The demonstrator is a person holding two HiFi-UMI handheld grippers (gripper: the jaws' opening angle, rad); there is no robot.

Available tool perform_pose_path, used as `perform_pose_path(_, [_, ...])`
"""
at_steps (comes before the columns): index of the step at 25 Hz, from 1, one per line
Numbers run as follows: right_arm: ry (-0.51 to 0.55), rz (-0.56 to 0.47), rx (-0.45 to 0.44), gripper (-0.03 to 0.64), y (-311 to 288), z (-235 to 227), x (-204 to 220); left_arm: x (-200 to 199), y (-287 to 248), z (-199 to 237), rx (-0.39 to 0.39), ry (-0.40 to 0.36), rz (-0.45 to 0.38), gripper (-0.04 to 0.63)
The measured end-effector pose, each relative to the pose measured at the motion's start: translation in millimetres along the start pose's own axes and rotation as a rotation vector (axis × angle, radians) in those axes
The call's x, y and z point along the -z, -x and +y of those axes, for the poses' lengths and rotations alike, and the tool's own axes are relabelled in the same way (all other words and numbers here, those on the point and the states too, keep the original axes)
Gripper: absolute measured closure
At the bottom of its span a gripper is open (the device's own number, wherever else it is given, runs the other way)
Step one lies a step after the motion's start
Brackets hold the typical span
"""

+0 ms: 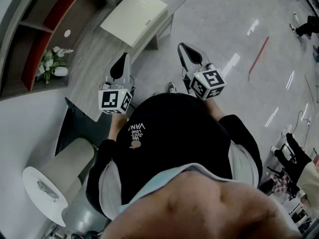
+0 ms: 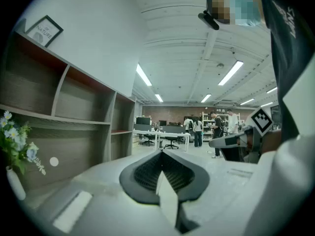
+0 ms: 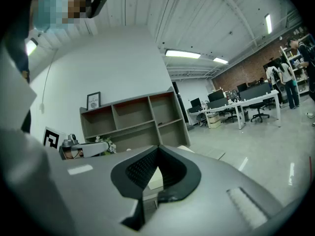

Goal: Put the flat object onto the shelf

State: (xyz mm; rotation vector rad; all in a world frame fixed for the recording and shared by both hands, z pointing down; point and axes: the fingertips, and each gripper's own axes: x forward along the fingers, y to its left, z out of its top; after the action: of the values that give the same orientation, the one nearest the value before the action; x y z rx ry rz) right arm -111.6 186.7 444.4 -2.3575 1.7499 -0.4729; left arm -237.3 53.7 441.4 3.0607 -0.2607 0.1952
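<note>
From the head view, a person in a black top holds both grippers out ahead, each with its marker cube nearest the body. The left gripper (image 1: 123,59) hangs over the near end of a grey wood-grain bench (image 1: 94,54), and the right gripper (image 1: 183,49) is just off the bench's right edge, over the glossy floor (image 1: 239,39). Both have their jaws together with nothing in them. The flat object (image 1: 134,11), a cream rectangular slab, lies on the far end of the bench, well apart from both grippers. A shelf (image 1: 30,31) with red-lined compartments runs along the bench's left edge, and a white vase of flowers (image 1: 51,62) stands there by that edge. In the left gripper view, the left gripper (image 2: 161,152) shows its dark ribbed pads meeting at the tip, closed and empty. The shelf (image 2: 78,107) fills the left side, with the flowers (image 2: 12,141) low at the left. The right gripper (image 2: 231,141) reaches in from the right. In the right gripper view, the right gripper (image 3: 158,147) is likewise pressed closed on nothing. The flat object (image 3: 154,177) shows as a pale patch beyond and below the pads, the shelf (image 3: 133,117) stands behind, and the left gripper (image 3: 86,149) is at the left.
</note>
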Motion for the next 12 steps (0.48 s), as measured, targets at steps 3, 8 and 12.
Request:
perform_pose_path(3, [-0.005, -0.003, -0.008, 0.62, -1, -8, -3, -1, -8, -4, 0.0, -0.005, 0.004, 0.595])
perform_pose_path(8, [-0.01, -0.02, -0.037, 0.618, -3, -21, -8, 1, -21, -9, -0.016, 0.003, 0.008, 0.595])
perform_pose_path(12, [-0.017, -0.018, -0.063, 0.618, -6, -35, -11, 3, -31, -15, -0.039, 0.009, 0.008, 0.594])
